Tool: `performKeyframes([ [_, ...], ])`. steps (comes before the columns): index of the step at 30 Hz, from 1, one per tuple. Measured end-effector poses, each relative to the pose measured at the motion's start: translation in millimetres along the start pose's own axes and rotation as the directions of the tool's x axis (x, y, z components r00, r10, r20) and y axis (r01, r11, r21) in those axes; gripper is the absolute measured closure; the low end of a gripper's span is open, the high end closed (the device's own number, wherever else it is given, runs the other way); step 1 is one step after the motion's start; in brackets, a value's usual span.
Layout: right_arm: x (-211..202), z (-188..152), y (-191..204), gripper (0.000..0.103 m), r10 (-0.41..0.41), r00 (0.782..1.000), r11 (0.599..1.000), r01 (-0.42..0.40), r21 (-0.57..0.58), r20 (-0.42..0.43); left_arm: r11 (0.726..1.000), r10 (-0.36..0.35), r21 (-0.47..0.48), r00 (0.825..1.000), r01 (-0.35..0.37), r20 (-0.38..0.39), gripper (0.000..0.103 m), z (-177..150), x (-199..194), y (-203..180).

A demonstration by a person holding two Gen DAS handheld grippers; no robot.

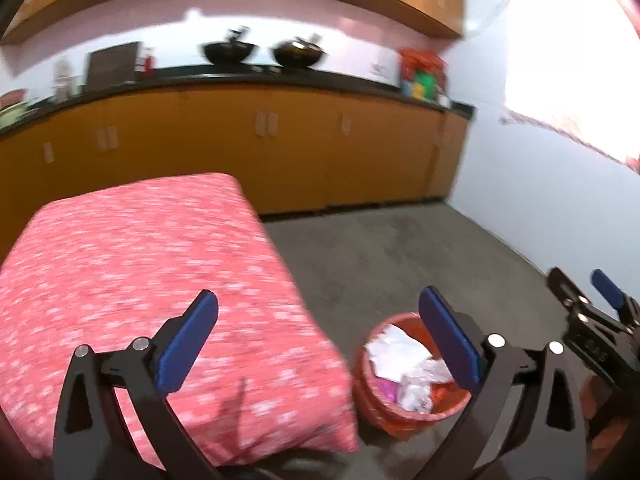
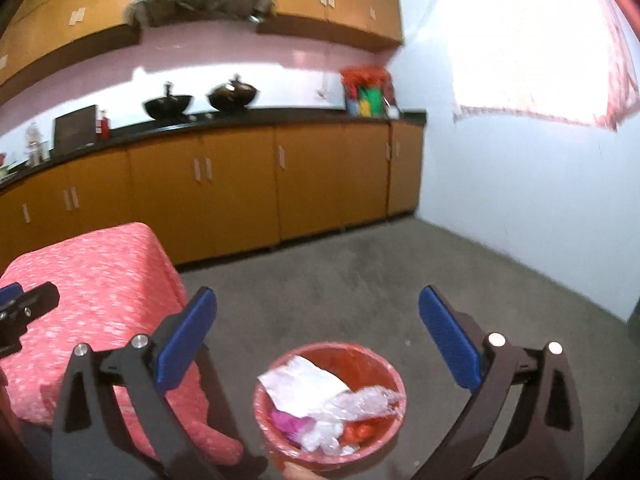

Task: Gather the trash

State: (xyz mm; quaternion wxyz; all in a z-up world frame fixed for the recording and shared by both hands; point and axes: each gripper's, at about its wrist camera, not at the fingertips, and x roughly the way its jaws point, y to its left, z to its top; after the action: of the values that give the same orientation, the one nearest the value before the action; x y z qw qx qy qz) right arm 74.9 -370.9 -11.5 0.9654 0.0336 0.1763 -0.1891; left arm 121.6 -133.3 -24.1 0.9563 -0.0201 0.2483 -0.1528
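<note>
Blue pads on both tools stand wide apart. We see the left hand-held gripper spread fully with nothing between its fingers, hanging over the near corner of the surface with the pink-red patterned cloth. Our right hand-held gripper is equally spread and holds nothing, hovering above the red trash bin. The bin sits on the grey floor just beside the covered surface, lined with a red bag and holding white paper, clear crumpled plastic and a pink scrap. Beyond, we note orange cabinets, a dark counter with two black woks, and a bright window. Both views are motion-blurred.
</note>
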Motion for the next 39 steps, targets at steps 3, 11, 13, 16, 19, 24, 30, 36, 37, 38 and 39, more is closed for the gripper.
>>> performKeyframes([
  [3,-30,9,24,0.004,0.023,0.999,0.999,-0.021,-0.051,0.035,0.997,0.061,-0.042,0.997,-0.059,0.04,0.002,3,-28,24],
  [11,-82,15,67,0.004,0.08,0.994,0.992,-0.073,-0.107,0.068,0.979,0.201,-0.055,0.975,-0.197,0.09,0.002,-16,-93,65],
  [13,-93,13,75,0.004,0.083,0.993,0.991,-0.073,-0.112,0.081,0.976,0.216,-0.046,0.971,-0.212,0.105,0.002,-20,-107,72],
  [16,-105,11,84,0.004,0.094,0.992,0.991,-0.086,-0.1,0.079,0.973,0.232,-0.03,0.965,-0.23,0.125,0.002,-25,-121,72],
  [19,-116,6,91,0.004,0.103,0.992,0.991,-0.095,-0.093,0.076,0.973,0.232,-0.019,0.963,-0.232,0.136,0.002,-30,-131,72],
  [24,-135,-8,102,0.004,0.098,0.991,0.988,-0.086,-0.125,0.094,0.971,0.239,-0.012,0.961,-0.24,0.136,0.002,-38,-137,72],
  [30,-143,-19,99,0.004,0.103,0.992,0.988,-0.093,-0.124,0.077,0.969,0.245,0.0,0.956,-0.248,0.161,0.002,-48,-147,72],
  [36,-147,-25,93,0.004,0.098,0.993,0.991,-0.092,-0.092,0.063,0.97,0.237,0.011,0.958,-0.242,0.159,0.002,-60,-151,69],
  [37,-147,-26,93,0.004,0.099,0.993,0.992,-0.093,-0.09,0.061,0.971,0.235,0.007,0.959,-0.239,0.159,0.002,-61,-152,69],
  [38,-148,-27,93,0.004,0.099,0.993,0.992,-0.094,-0.09,0.061,0.972,0.232,0.002,0.96,-0.236,0.157,0.002,-62,-153,69],
  [39,-149,-27,93,0.004,0.102,0.993,0.991,-0.096,-0.091,0.062,0.972,0.232,0.0,0.96,-0.234,0.156,0.002,-63,-153,69],
])
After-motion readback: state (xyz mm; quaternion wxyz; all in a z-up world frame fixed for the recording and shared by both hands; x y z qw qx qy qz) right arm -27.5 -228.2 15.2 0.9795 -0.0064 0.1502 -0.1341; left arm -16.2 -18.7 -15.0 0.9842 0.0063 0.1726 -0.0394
